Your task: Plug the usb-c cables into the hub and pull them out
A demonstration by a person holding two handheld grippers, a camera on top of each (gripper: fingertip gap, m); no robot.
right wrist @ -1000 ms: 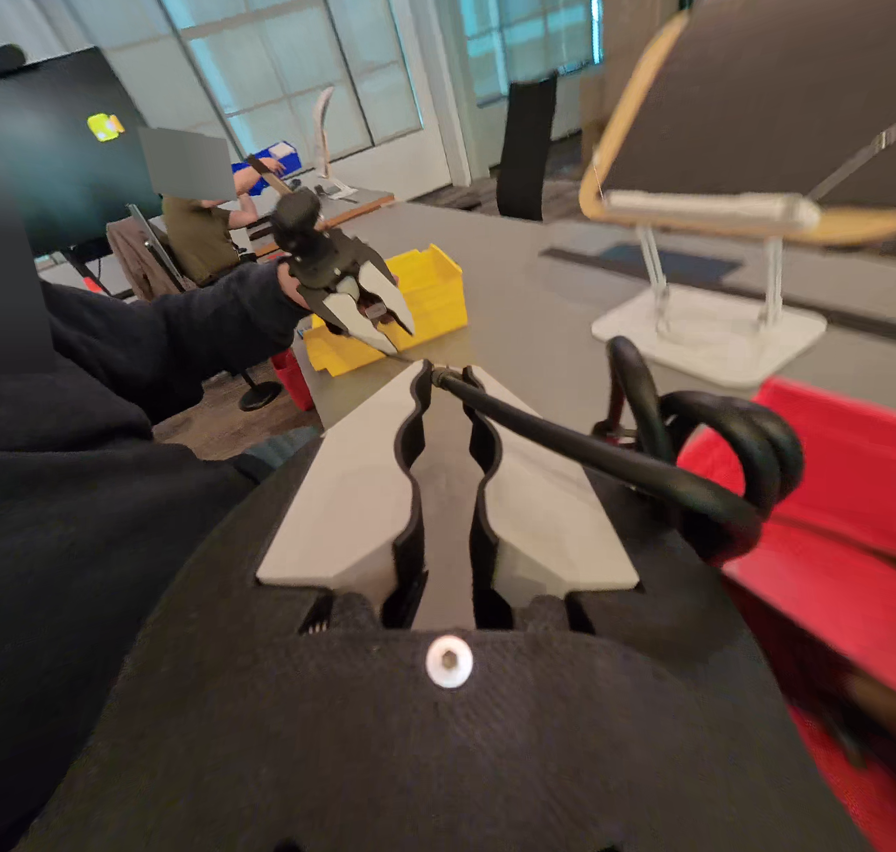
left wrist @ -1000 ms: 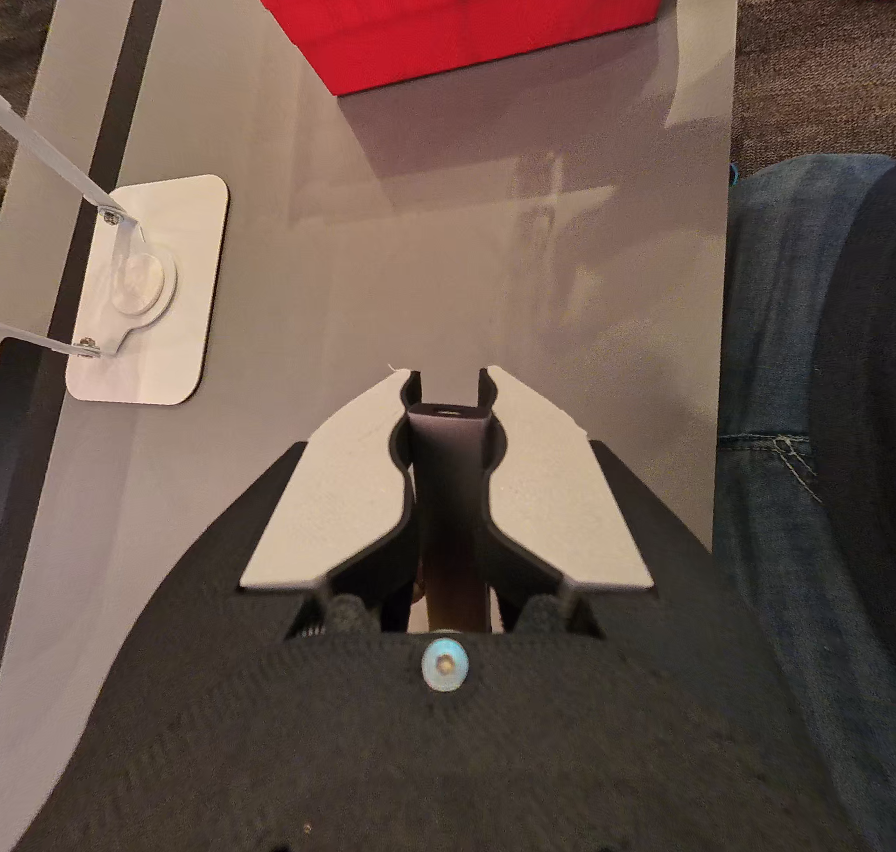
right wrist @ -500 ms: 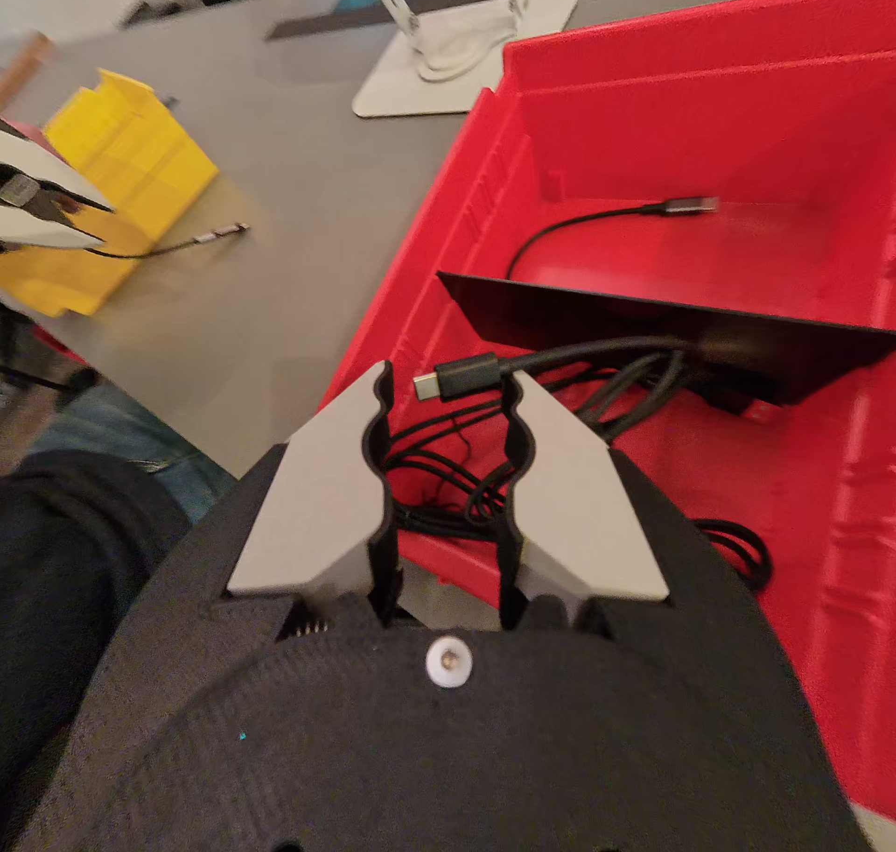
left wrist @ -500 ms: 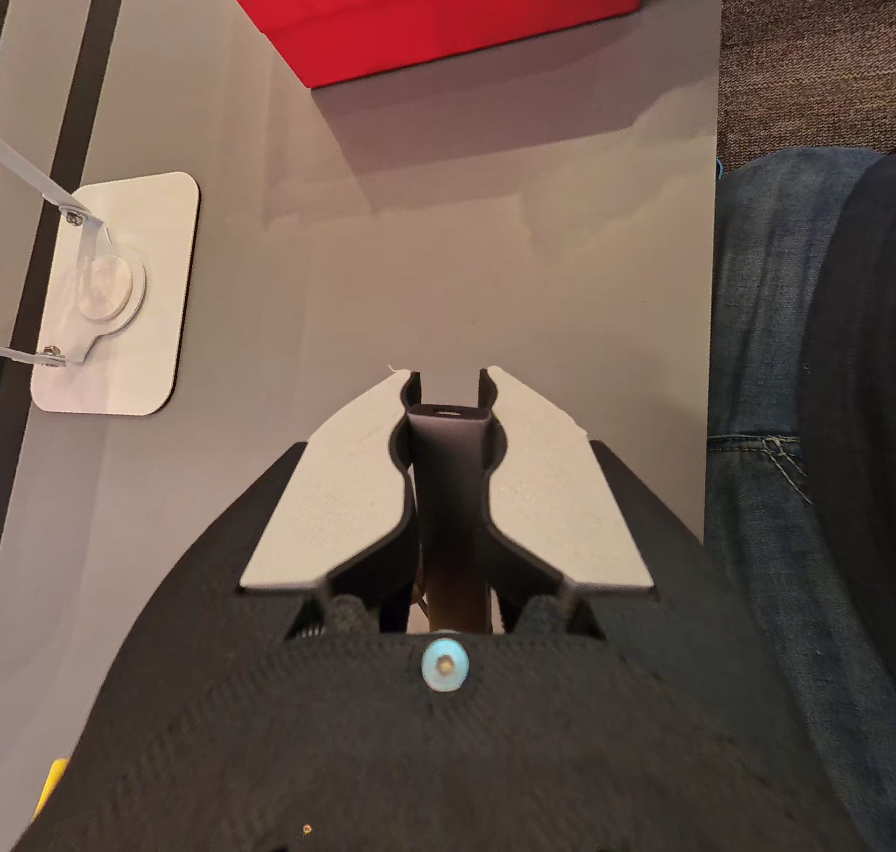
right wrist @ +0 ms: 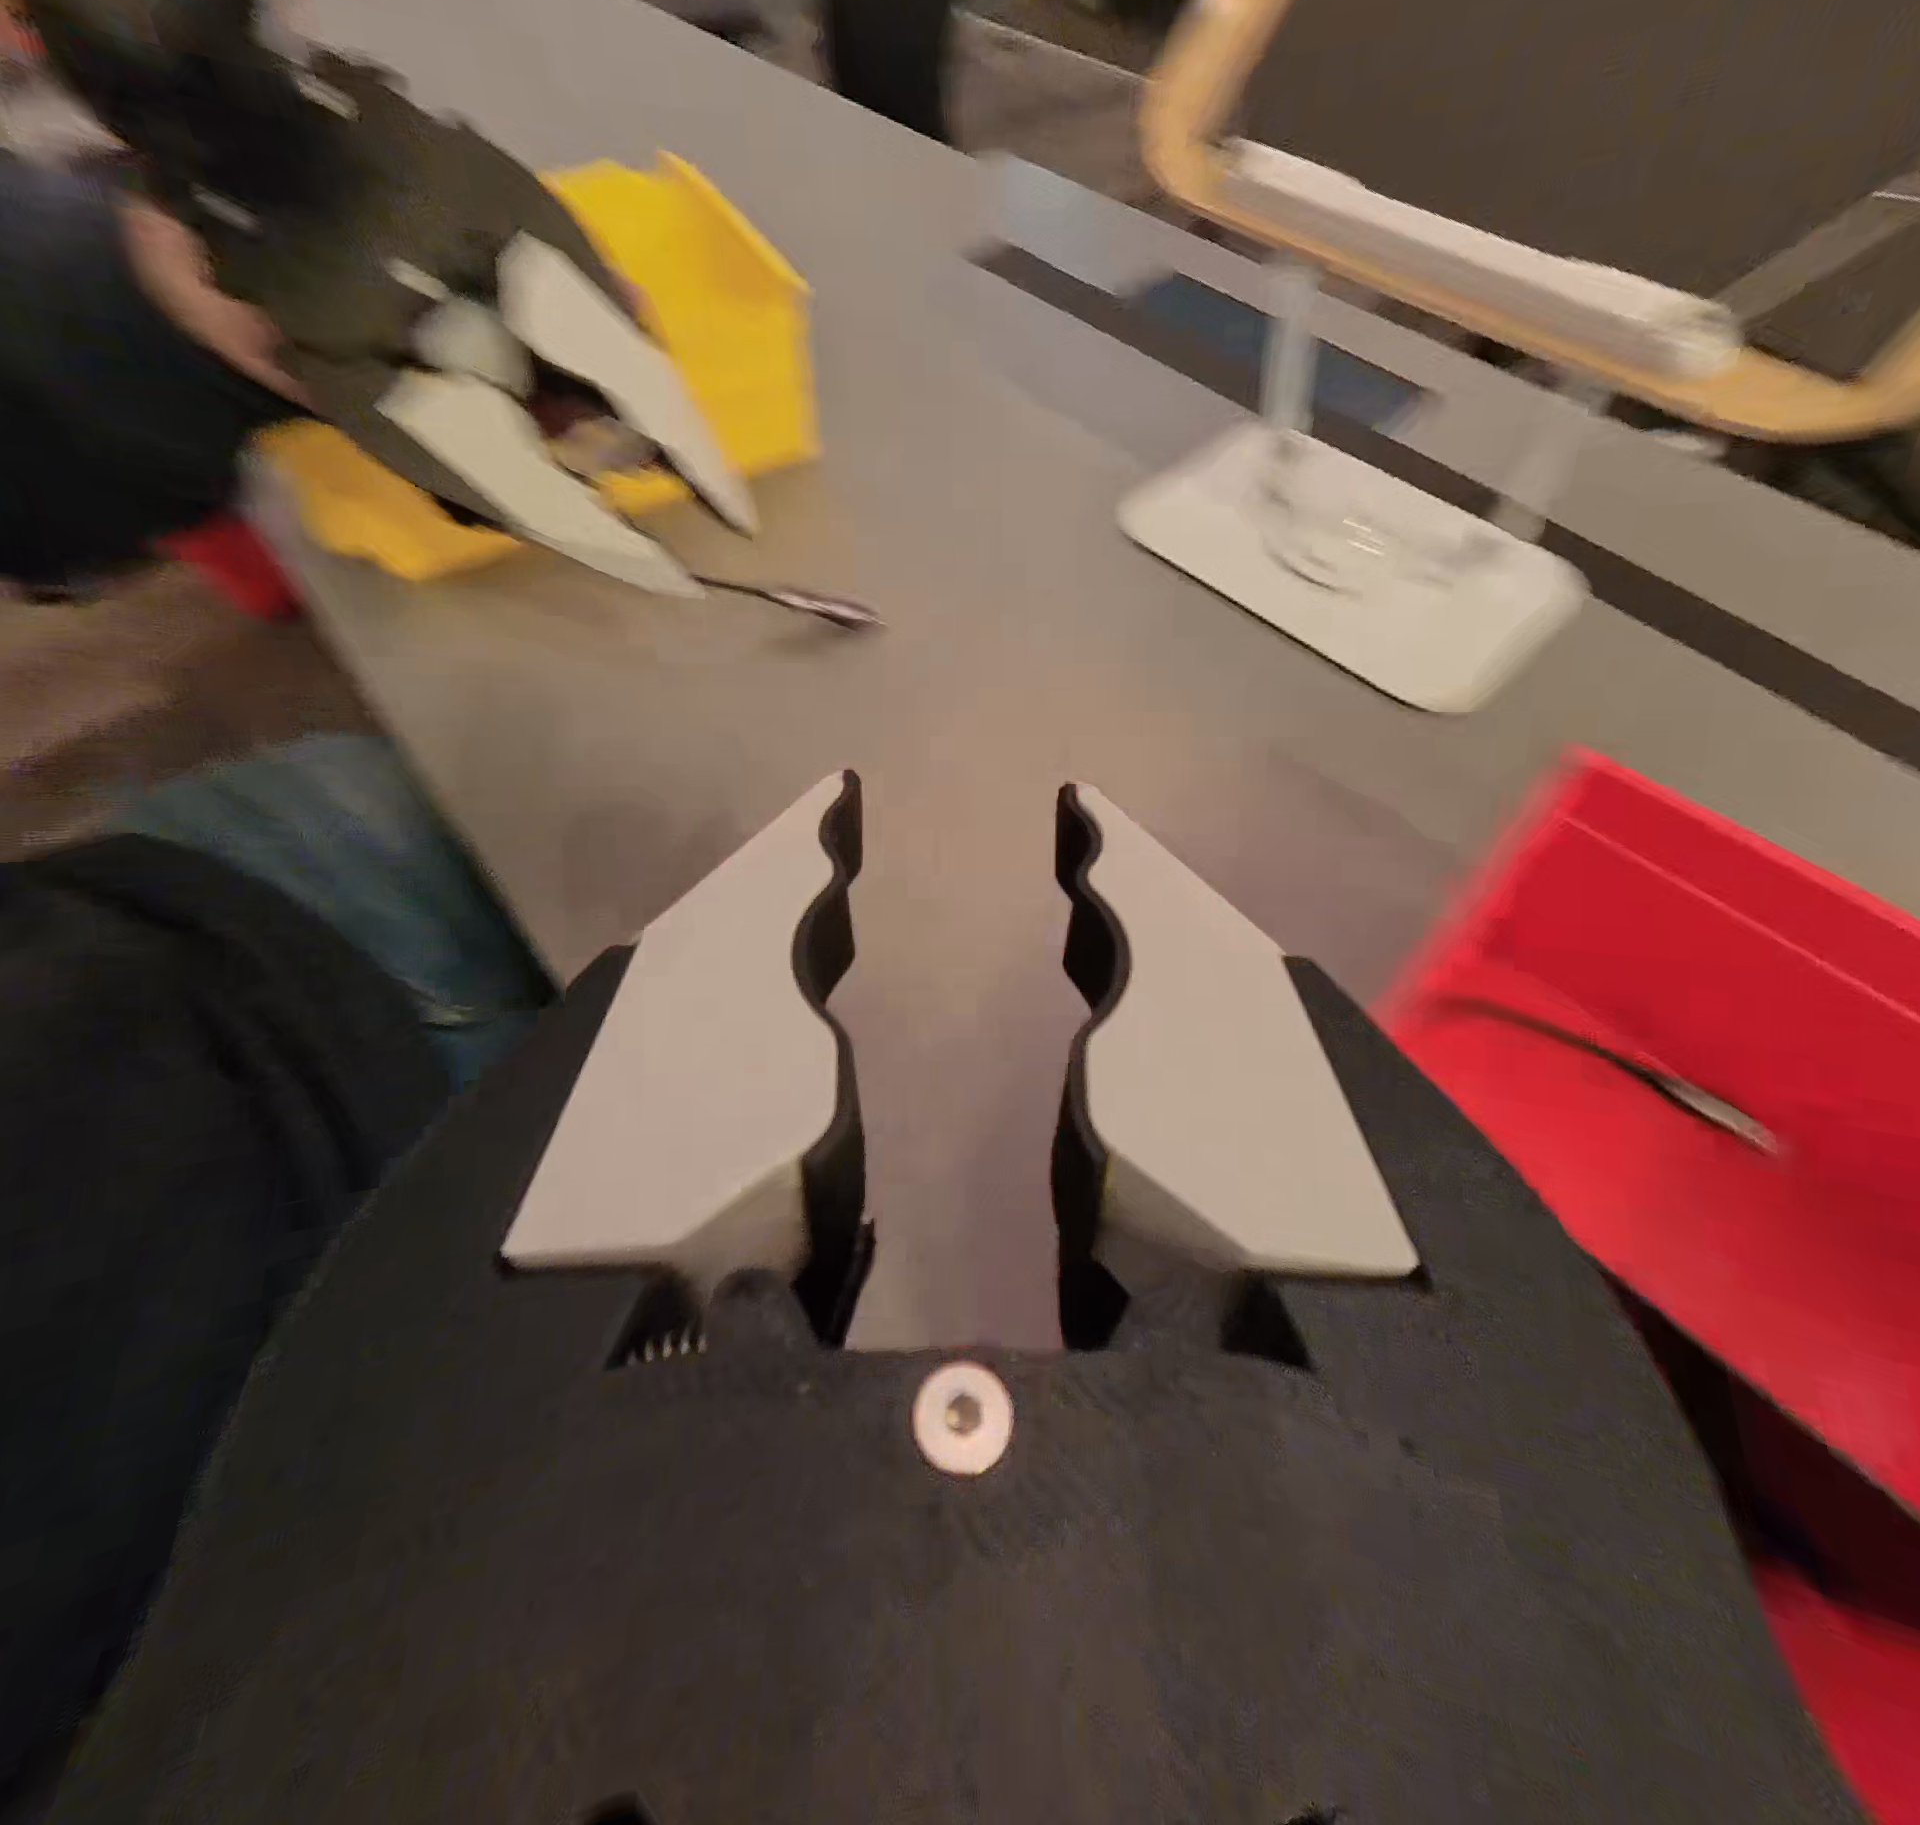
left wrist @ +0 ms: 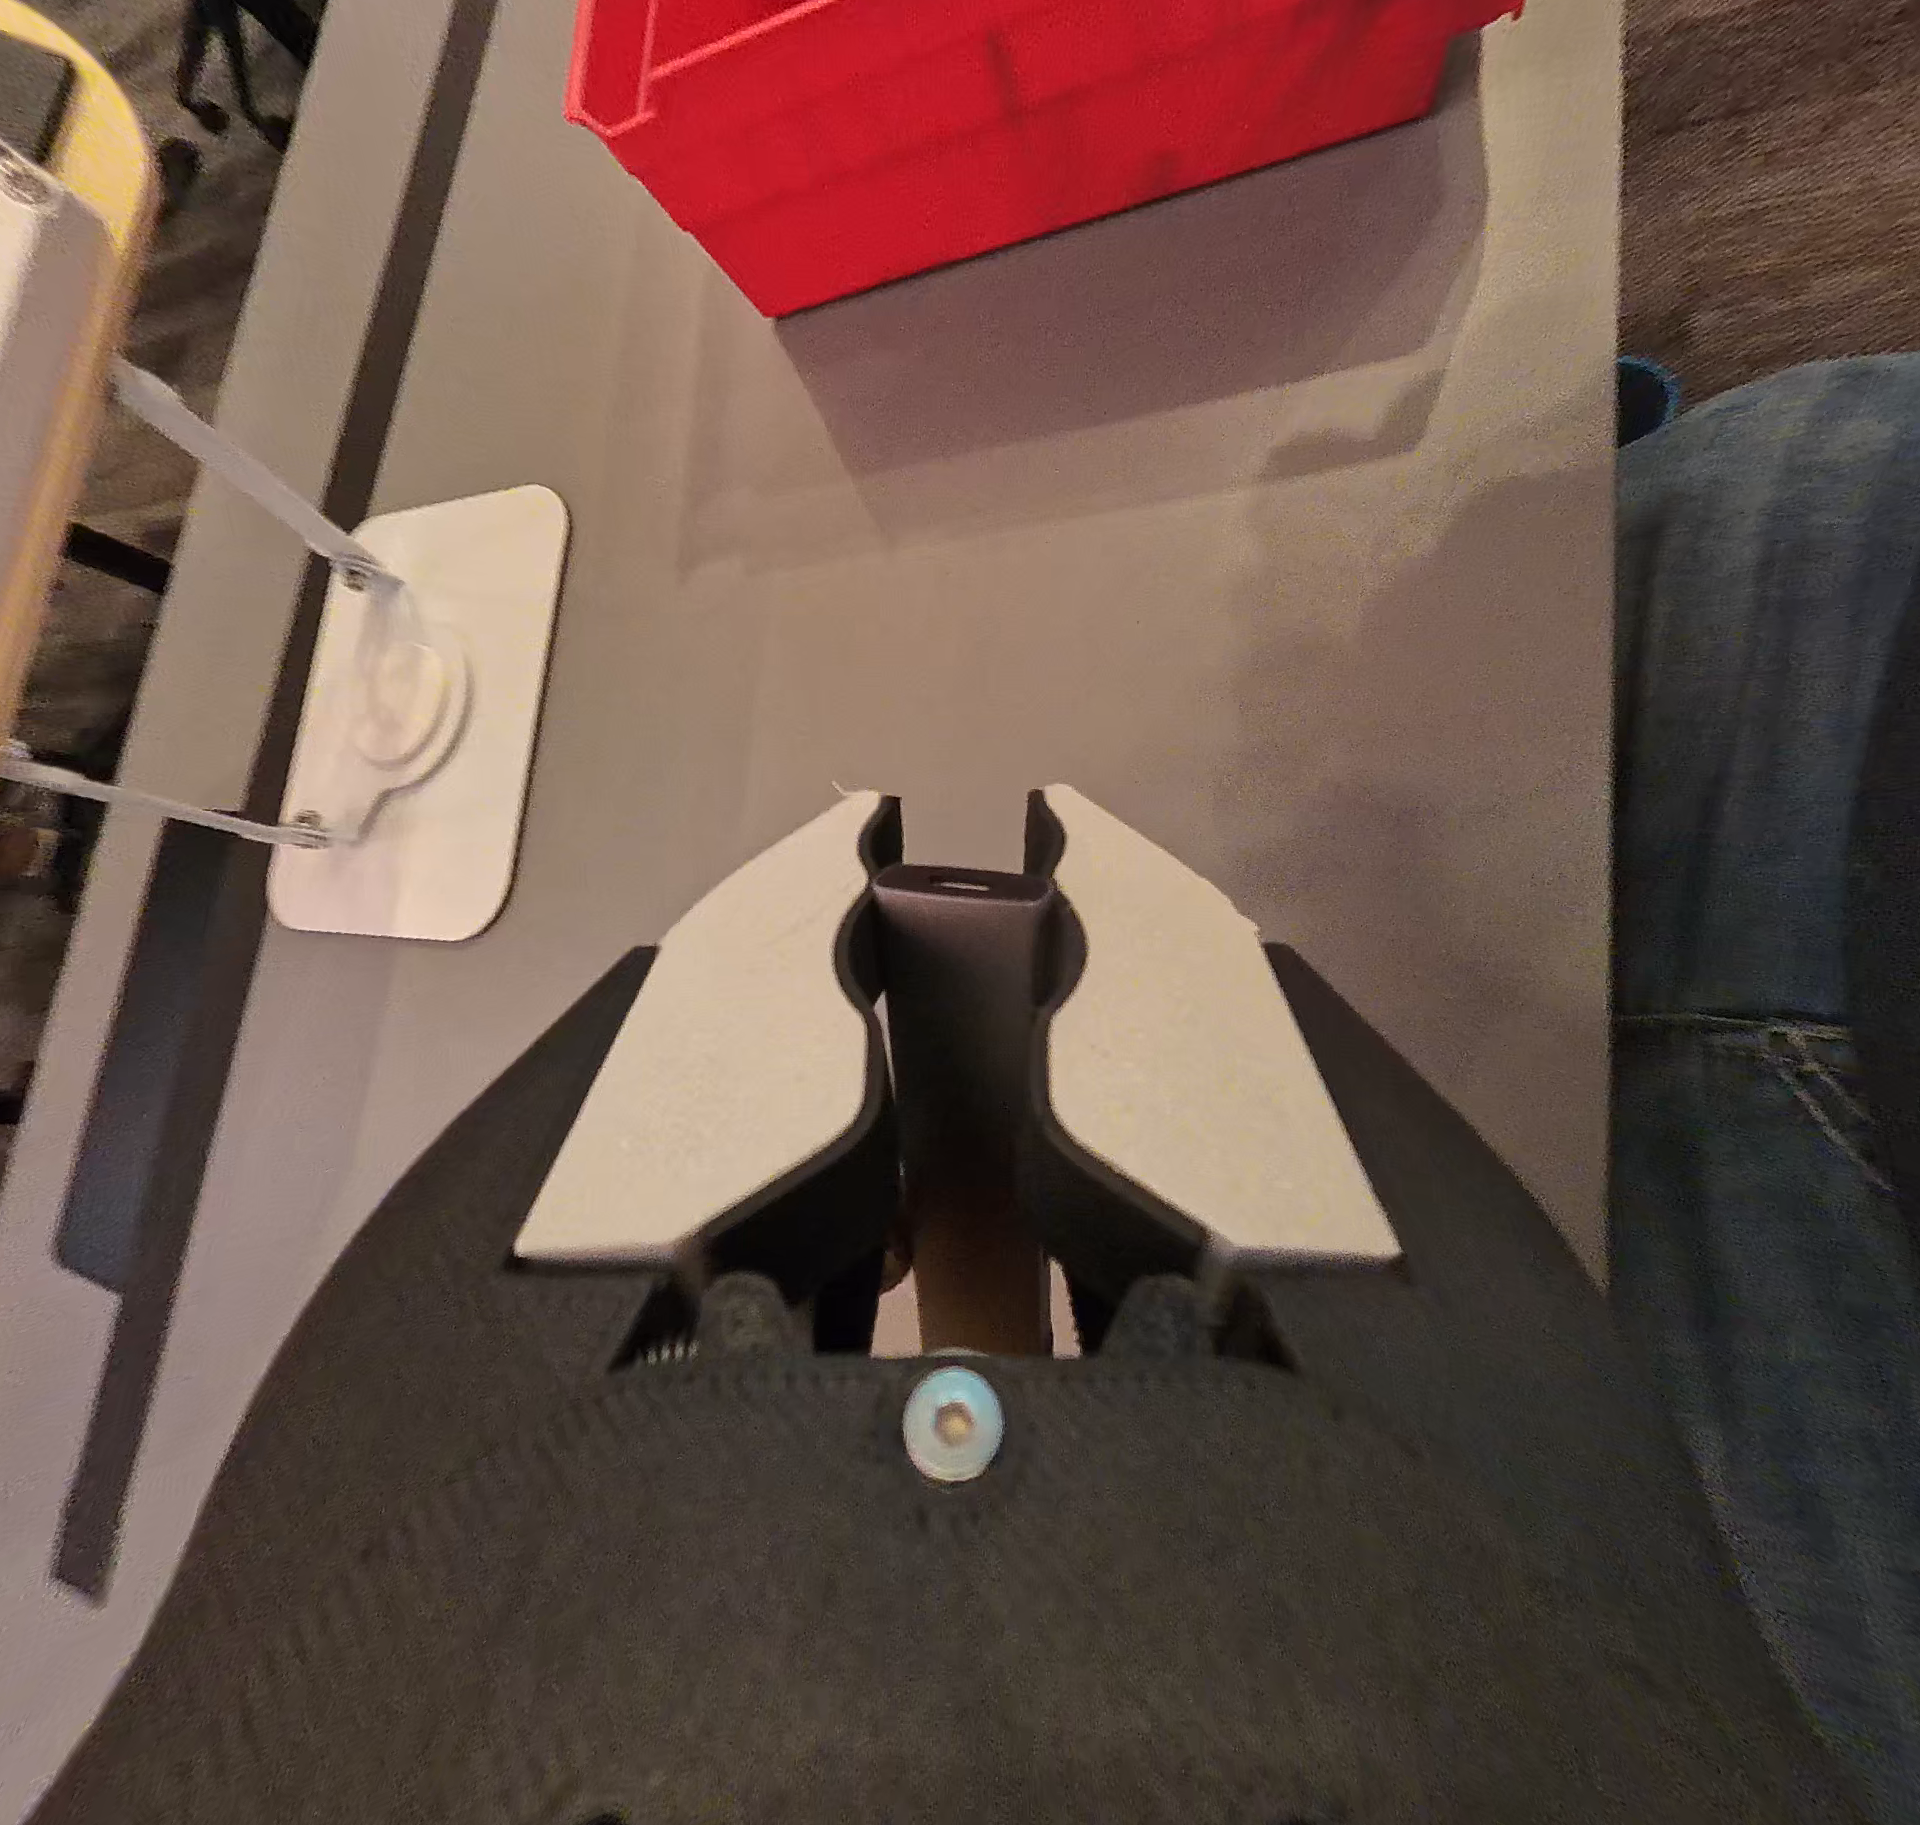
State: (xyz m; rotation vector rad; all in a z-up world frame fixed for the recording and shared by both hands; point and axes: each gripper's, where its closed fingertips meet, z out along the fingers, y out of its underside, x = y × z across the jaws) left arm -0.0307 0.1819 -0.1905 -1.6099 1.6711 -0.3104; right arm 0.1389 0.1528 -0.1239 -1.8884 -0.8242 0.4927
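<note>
The left gripper [left wrist: 961, 819] clamps the dark hub [left wrist: 961, 965] between its jaws, the hub's end port facing forward just short of the fingertips, above the grey table [left wrist: 1039, 580]. Ahead of the jaws and slightly right stands a red bin [left wrist: 1039, 144]; ahead and to their left sits a white stand base [left wrist: 457, 736]. A denim-clad leg [left wrist: 1766, 944] lies right of the jaws, past the table edge.

The right gripper [right wrist: 958, 799] holds its jaws moderately apart with nothing between them, only bare table showing through the gap. To the right of these jaws a black cable [right wrist: 1621, 1074] lies inside the red bin, its plug end pointing right. Far ahead and left, the left gripper shows in blur before a yellow bin [right wrist: 717, 289], a thin cable end [right wrist: 810, 603] lying on the table just beyond its tips. The white base sits ahead and right of the open jaws.
</note>
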